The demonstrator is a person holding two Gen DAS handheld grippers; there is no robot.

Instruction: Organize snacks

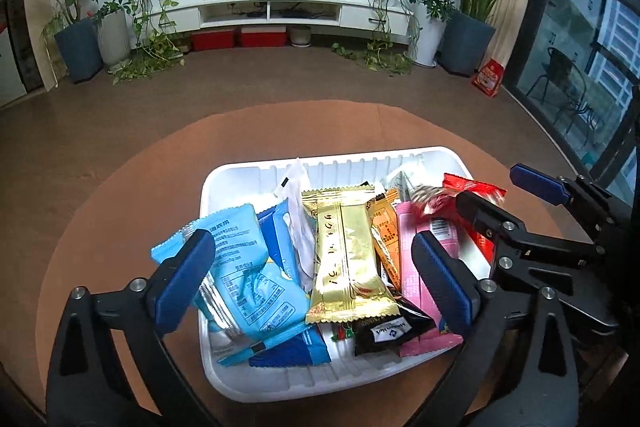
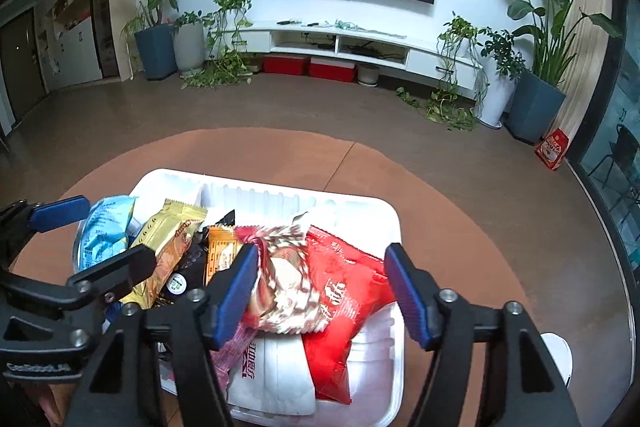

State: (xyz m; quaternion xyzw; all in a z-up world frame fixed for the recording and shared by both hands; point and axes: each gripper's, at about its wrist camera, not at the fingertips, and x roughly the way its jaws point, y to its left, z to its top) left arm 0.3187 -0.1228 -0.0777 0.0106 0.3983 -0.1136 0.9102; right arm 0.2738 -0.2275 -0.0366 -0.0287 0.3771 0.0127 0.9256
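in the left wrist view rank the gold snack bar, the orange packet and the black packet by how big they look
1. gold snack bar, clearly the largest.
2 and 3. orange packet and black packet: unranked, as they look alike and both are partly covered by the gold bar.

My left gripper (image 1: 312, 275) hangs over the tray (image 1: 240, 179), jaws wide apart, nothing between the pads. Blue pack (image 1: 244, 267) by the left pad, gold bar (image 1: 348, 259) mid-gap, pink pack (image 1: 412, 267) by the right pad. Right gripper (image 1: 508, 191) sits open at the tray's right edge, over the red pack (image 1: 476, 195). Tray is on the round table (image 1: 120, 211).
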